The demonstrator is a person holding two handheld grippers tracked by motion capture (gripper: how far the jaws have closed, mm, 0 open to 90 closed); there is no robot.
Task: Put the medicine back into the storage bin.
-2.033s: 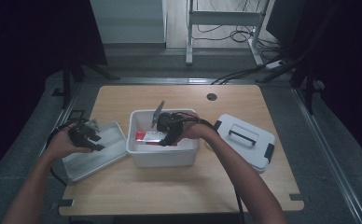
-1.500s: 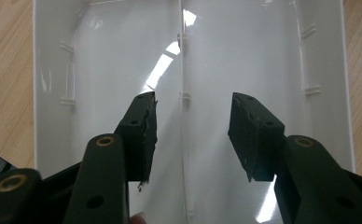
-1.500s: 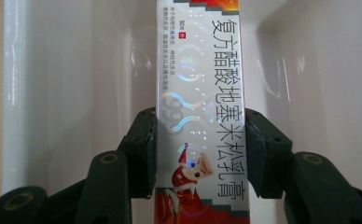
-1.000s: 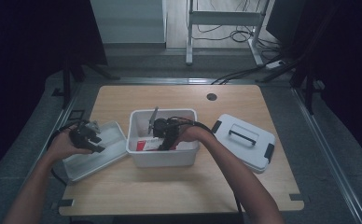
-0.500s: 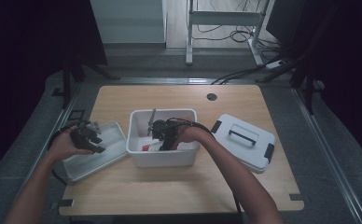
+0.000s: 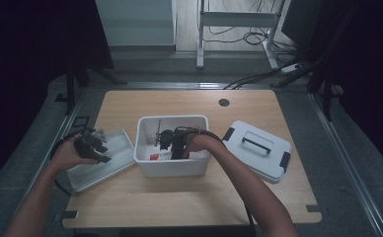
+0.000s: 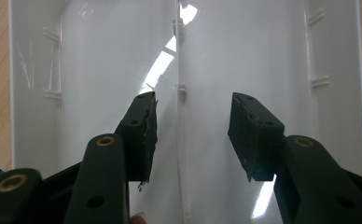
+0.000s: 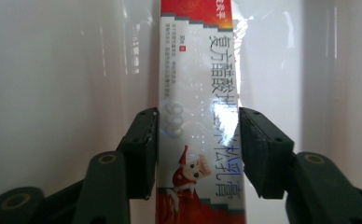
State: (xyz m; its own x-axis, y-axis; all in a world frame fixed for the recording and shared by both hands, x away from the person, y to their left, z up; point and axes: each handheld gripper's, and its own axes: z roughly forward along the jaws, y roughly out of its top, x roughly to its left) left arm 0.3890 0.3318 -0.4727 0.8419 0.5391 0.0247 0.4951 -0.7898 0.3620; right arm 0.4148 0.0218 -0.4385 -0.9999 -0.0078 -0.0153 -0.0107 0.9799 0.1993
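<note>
With the right gripper (image 6: 169,142) lowered inside the open white plastic bin (image 6: 145,159) at the middle of the wooden bench (image 6: 189,202), the step in hand reads as grasping the long red-and-white printed carton (image 8: 198,116) that lies on the bin floor.

Right gripper view: the jaws straddle the carton across its narrow width, one pad on each long edge. The left pad looks to touch the carton edge; the right pad sits at or just off the other edge. Jaws not clamped tight; I judge them closing on the carton, with no firm grip yet confirmed.

High view: carton shows as a small red patch (image 6: 153,157) near the bin's front left wall, just beside the right gripper.

Left gripper (image 6: 92,144): hovers over the shallow white plastic tray (image 6: 83,178) left of the bin. Left gripper view: jaws wide apart, nothing between them, glossy tray floor (image 7: 100,56) and its centre ridge below.

White lid with dark handle (image 6: 257,148) rests on the bench right of the bin, well clear of both grippers.

Next move, as judged: finish closing the right jaws squarely on the carton's long edges, then lift straight up to clear the bin wall. Risk: the glossy carton slipping or twisting if gripped off-centre.
</note>
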